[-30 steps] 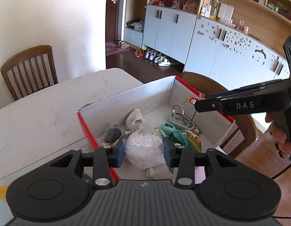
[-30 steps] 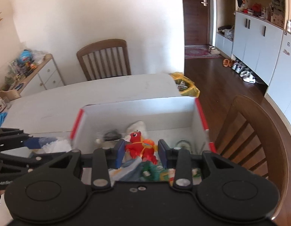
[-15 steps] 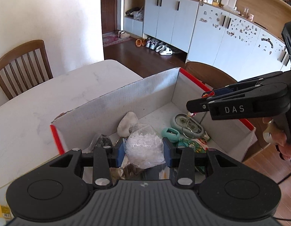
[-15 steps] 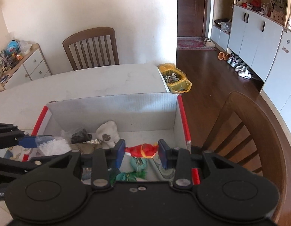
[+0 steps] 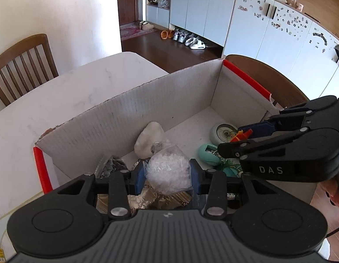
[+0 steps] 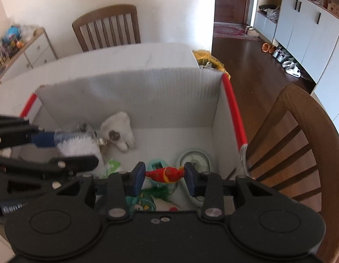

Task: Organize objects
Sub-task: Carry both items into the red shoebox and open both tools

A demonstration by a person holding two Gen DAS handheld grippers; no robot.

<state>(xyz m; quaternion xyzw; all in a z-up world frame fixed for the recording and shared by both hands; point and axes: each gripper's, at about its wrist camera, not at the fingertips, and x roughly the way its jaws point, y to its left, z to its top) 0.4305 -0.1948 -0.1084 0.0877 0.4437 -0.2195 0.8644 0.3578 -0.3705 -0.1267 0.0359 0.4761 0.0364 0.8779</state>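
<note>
My left gripper point(image 5: 168, 175) clamps a clear plastic bag of white crystals point(image 5: 168, 173); my right gripper point(image 6: 165, 174) pinches a small red toy bird point(image 6: 166, 174) over the red-edged white cardboard box point(image 6: 134, 100).

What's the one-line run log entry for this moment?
left claw: shut on clear crystal bag | right claw: shut on red toy | both over cardboard box

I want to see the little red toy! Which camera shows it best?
The right wrist view: the red toy sits sideways, pinched in the right hand-held gripper. The left wrist view shows only a red-orange scrap poking out.
</note>
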